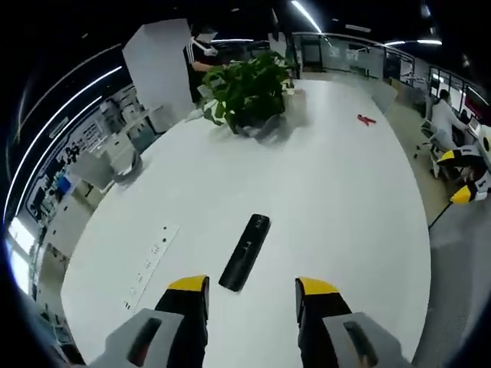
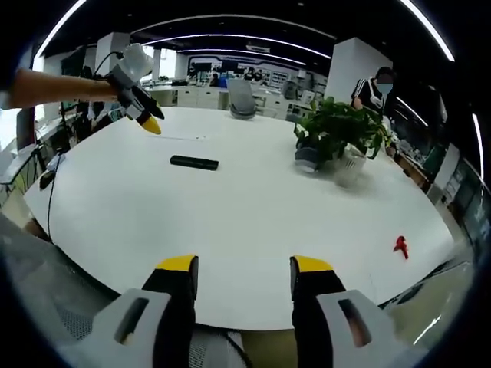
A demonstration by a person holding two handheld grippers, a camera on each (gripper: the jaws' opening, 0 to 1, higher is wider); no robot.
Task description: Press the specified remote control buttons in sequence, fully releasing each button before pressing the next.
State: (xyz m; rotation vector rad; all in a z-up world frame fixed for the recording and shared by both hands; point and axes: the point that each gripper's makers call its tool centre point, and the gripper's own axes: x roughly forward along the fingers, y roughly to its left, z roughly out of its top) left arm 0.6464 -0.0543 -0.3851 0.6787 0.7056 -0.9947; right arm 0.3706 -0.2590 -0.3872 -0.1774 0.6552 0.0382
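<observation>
Jaws of the left hand-held gripper (image 1: 252, 295) stand spread wide, holding nothing, just short of the slim black remote control (image 1: 245, 251) lying flat on the white oval surface (image 1: 330, 192). Right hand-held gripper (image 2: 242, 277) likewise gapes empty over the surface edge, well apart from the remote control (image 2: 194, 162).

Your views are bright and evenly lit by ceiling light strips (image 2: 230, 37). The white table (image 1: 322, 192) shows a soft sheen, with faint shadow under the plant (image 1: 249, 92). Fisheye bends the edges; far details blur.
</observation>
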